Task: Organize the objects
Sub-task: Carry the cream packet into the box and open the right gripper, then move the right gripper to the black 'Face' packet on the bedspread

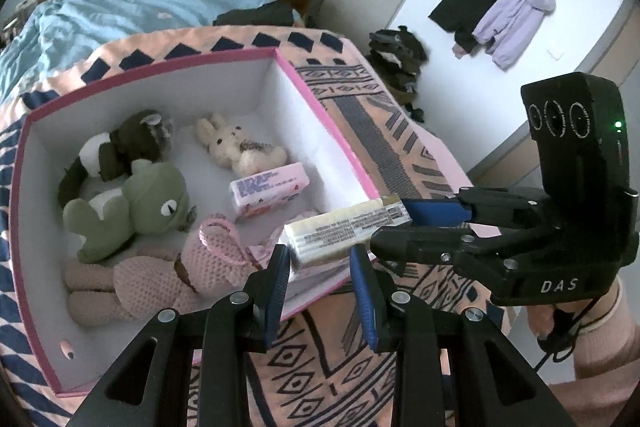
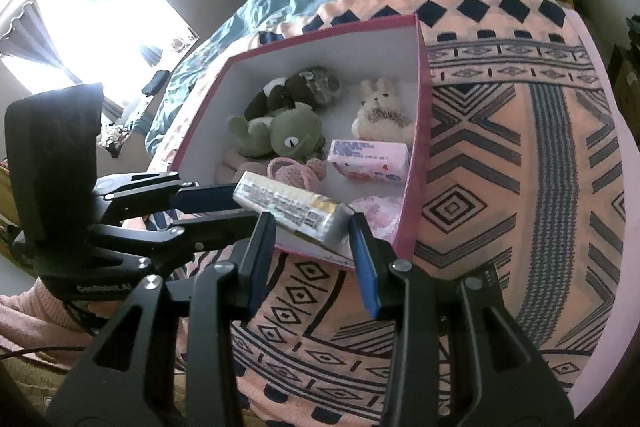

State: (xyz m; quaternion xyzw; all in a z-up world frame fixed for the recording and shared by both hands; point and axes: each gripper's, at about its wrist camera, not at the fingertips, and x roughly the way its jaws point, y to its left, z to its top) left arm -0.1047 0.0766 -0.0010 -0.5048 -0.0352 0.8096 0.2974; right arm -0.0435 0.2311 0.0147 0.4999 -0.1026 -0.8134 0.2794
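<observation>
Both claws were clenched on one long pack (image 1: 348, 227). The left claw (image 1: 320, 259) gripped the near end and the right claw (image 2: 312, 227) gripped the gold-and-grey end. The pack hung in the air over the near corner of the pink-rimmed box (image 1: 322, 115), partly above the rim and not yet inside. The box sat on a patterned blanket (image 1: 360, 99) on the bed.

The box already held a frog plush (image 1: 136, 203), a cream bunny (image 1: 236, 143), a knitted doll (image 1: 160, 279) and a pink packet (image 1: 268, 191).

Risks, as a judgement:
- The pack could catch on the box rim on the way down, since it crossed the corner at an angle.
- If one claw let go first, the pack would swing and tip, or slip from the other claw.
- Little floor was free below it, so it might land on the knitted doll and sit crooked.
- The soft bedding could let the box shift if it got bumped.

Writing: "DAS" was readable on the right claw's housing in the left wrist view. The left claw's housing had a line of white text that was too blurred to trust. The pack's label showed dense print and a barcode, and the pink packet had blue print, none of it legible.
</observation>
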